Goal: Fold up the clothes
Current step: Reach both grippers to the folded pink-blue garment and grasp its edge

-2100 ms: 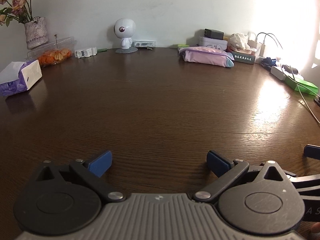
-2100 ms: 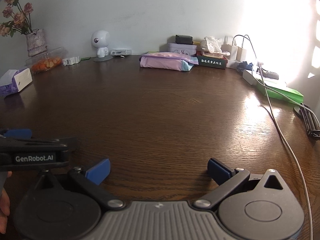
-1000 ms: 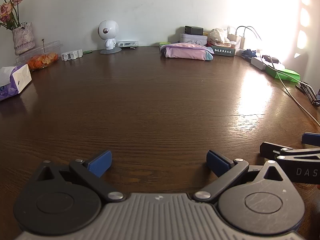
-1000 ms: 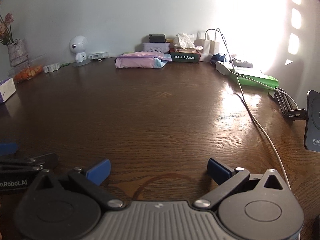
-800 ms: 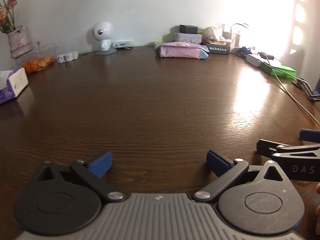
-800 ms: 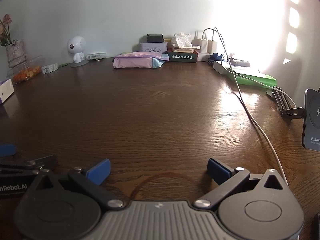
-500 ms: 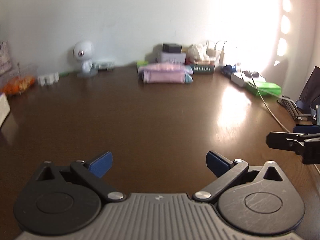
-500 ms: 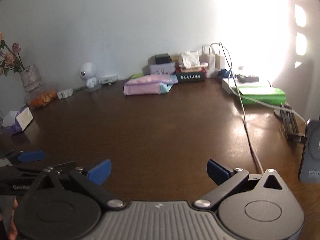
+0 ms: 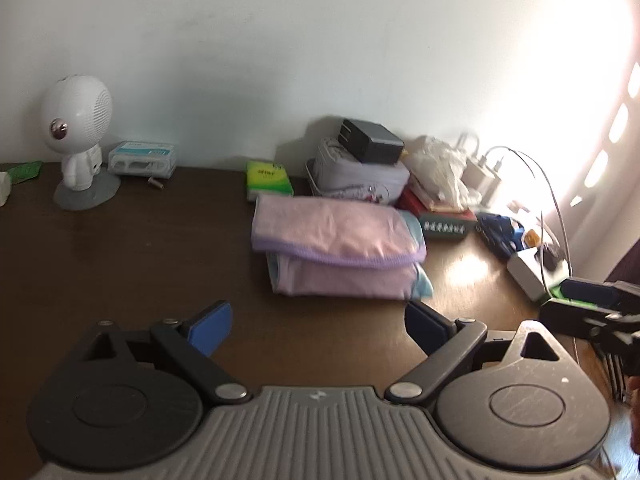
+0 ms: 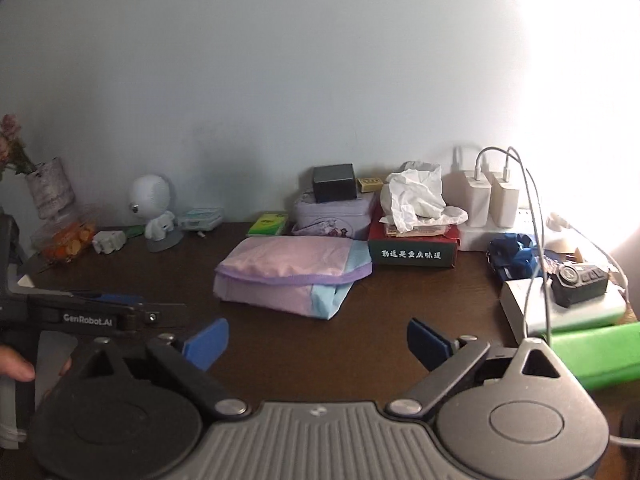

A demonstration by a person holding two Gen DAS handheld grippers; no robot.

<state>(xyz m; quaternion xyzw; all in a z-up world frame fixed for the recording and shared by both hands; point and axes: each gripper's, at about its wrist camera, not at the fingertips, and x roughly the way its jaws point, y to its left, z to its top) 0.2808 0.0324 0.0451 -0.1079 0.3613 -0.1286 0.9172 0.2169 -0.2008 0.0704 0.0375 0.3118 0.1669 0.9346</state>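
— Left claw (image 9: 316, 328): status?
— Jaws wide apart, nothing between the blue pads; hovers over dark wood surface (image 9: 120, 264).
— Right claw (image 10: 318, 340)?
— Same, spread wide & holding nothing; sits just right of the left one.
— Clothes?
— Pink folded bundle (image 9: 340, 252) w/ purple trim lies ahead of both claws, near the wall, in front of a lilac tin (image 10: 332, 216).
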